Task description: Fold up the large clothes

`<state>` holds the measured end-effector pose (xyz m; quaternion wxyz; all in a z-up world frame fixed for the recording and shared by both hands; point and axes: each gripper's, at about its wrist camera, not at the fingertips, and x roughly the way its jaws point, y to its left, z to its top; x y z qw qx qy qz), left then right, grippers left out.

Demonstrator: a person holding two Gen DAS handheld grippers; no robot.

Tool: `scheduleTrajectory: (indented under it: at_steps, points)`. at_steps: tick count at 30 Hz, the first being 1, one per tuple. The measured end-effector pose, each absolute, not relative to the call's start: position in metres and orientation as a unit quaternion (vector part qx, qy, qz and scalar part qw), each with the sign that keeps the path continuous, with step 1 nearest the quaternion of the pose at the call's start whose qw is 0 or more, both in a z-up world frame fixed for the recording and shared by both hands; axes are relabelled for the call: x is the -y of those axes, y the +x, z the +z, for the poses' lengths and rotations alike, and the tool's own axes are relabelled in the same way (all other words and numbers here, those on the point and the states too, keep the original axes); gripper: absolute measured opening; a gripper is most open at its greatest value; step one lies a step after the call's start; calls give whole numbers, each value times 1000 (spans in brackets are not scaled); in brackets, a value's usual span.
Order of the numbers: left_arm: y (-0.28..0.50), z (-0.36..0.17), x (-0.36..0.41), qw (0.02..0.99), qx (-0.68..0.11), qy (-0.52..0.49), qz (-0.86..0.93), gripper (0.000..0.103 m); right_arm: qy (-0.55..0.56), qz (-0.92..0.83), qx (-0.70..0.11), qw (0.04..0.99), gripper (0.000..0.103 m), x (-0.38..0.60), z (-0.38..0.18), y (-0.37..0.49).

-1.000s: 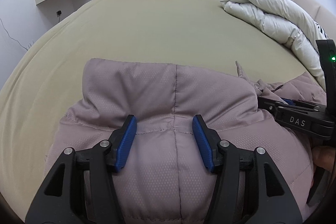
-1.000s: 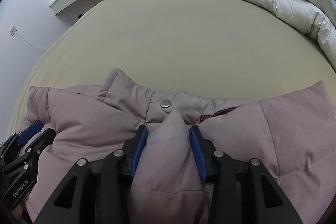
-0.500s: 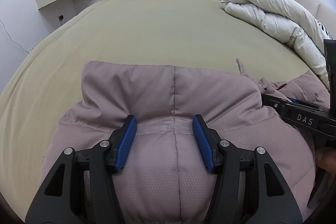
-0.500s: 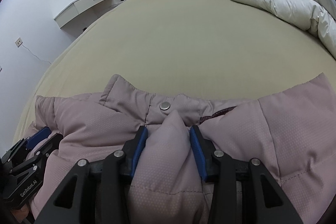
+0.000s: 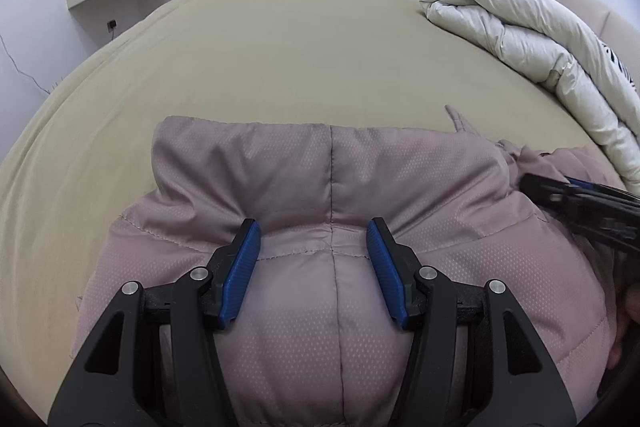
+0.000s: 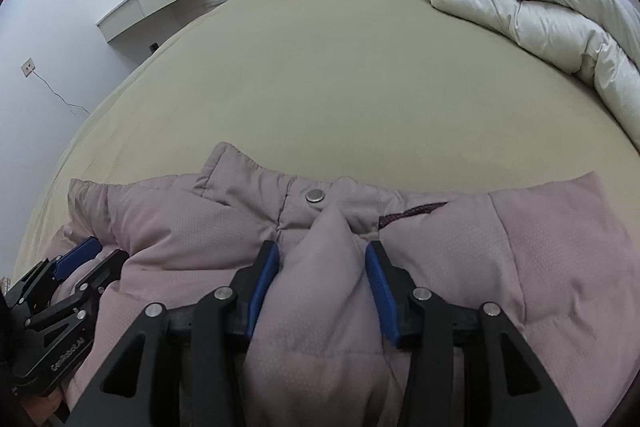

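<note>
Wide beige-sheeted bed (image 5: pixel 304 59) carrying rolled white duvet (image 5: pixel 532 39) at far right edge. Mauve quilted puffer jacket (image 5: pixel 400 179) lying bunched at near edge of bed, snap collar facing outward.

Left gripper (image 5: pixel 314 259) clamping padded ridge of jacket, pads pressing fabric.

Right gripper (image 6: pixel 322 277) opening; fabric fold sitting between jaws, right pad appearing clear.

Judgement: fold placement finishing, release under way. Next move calling for fresh grasp points for further fold.
</note>
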<state>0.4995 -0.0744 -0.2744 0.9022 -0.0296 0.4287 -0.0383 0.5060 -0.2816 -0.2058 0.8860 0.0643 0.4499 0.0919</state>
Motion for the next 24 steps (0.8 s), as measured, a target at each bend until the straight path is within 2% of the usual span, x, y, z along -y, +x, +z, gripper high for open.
scheduleTrajectory:
  at_steps: [4, 6, 10, 14, 24]
  points:
    - [465, -244, 70, 906, -417, -45, -49, 55, 44, 67, -374, 924, 59, 302, -158, 441]
    - [439, -229, 78, 916, -396, -34, -56, 55, 22, 50, -362, 931, 59, 314, -154, 419]
    - [421, -229, 103, 920, -387, 4, -60, 55, 57, 26, -415, 908, 58, 357, -195, 414]
    - [437, -247, 103, 910, -407, -5, -71, 57, 142, 54, -412, 898, 58, 390, -218, 417]
    - [458, -271, 106, 913, -403, 3, -69, 58, 171, 68, -385, 905, 60, 394, -245, 427]
